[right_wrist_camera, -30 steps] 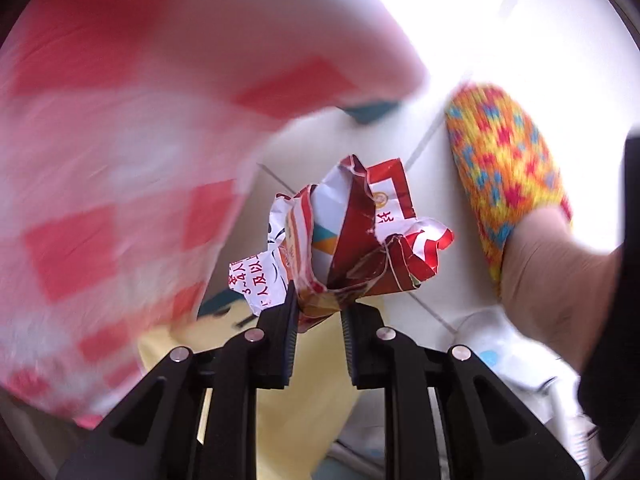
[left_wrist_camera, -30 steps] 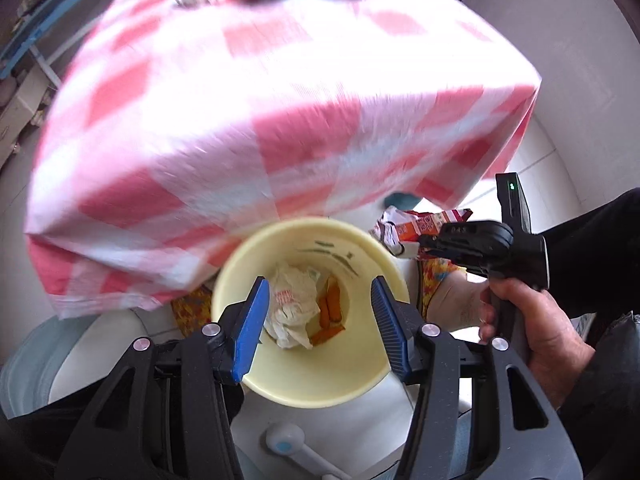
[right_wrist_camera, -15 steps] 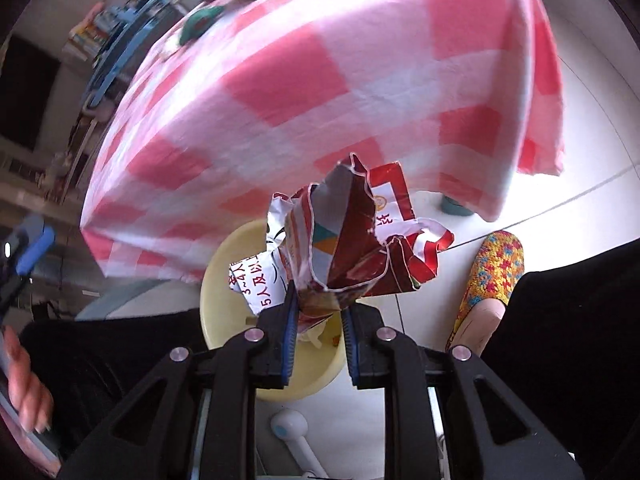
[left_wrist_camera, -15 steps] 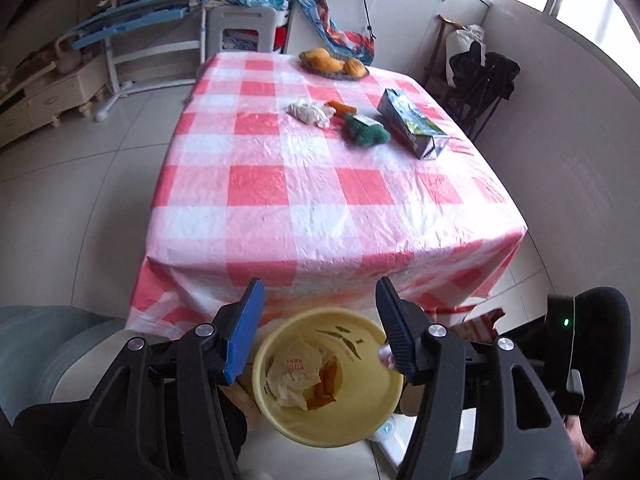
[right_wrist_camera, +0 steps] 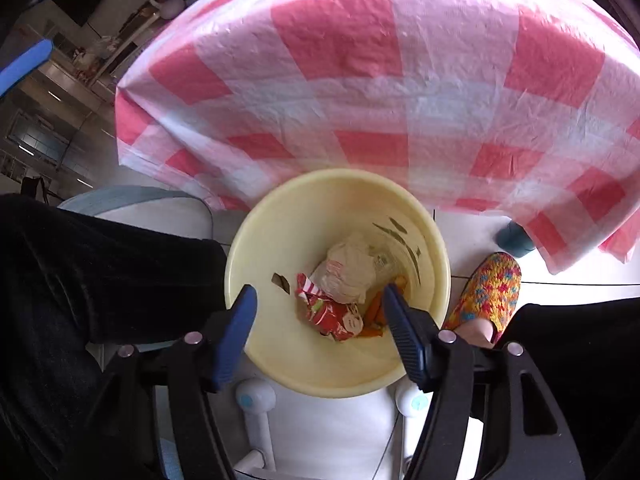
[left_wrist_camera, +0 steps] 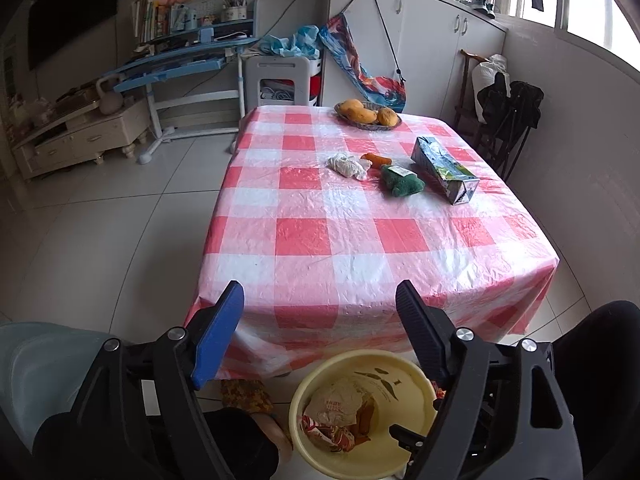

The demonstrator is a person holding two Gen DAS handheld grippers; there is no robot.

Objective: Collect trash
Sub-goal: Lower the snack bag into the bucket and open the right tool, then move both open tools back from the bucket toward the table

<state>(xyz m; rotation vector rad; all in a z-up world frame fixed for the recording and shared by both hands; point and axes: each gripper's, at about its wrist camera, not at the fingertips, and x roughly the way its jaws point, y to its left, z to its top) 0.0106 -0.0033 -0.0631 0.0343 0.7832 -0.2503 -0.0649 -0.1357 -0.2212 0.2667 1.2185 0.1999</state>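
A pale yellow bin [right_wrist_camera: 280, 240] stands on the floor at the table's near edge. Inside lie a red crumpled wrapper [right_wrist_camera: 334, 314], a crumpled paper wad [right_wrist_camera: 348, 272] and orange scraps. My right gripper [right_wrist_camera: 318, 300] hangs above the bin, jaws opening, nothing between them. My left gripper [left_wrist_camera: 320, 294] is higher, facing the table, jaws opening and empty; the bin [left_wrist_camera: 404, 364] shows below it. On the checked tablecloth [left_wrist_camera: 320, 240] lie a white tissue wad [left_wrist_camera: 348, 165], an orange scrap [left_wrist_camera: 376, 158], a green lump [left_wrist_camera: 402, 181] and a carton [left_wrist_camera: 444, 170].
A dish of fruit [left_wrist_camera: 368, 114] sits at the table's far end. A person's dark trouser legs [right_wrist_camera: 100, 272] and a patterned slipper [right_wrist_camera: 486, 292] flank the bin. A desk [left_wrist_camera: 176, 68], cabinets [left_wrist_camera: 420, 32] and a chair [left_wrist_camera: 504, 120] line the room's walls.
My right gripper opened and the red wrapper it held now lies in the bin. My left gripper rose and tilted up toward the table, its jaws wider apart.
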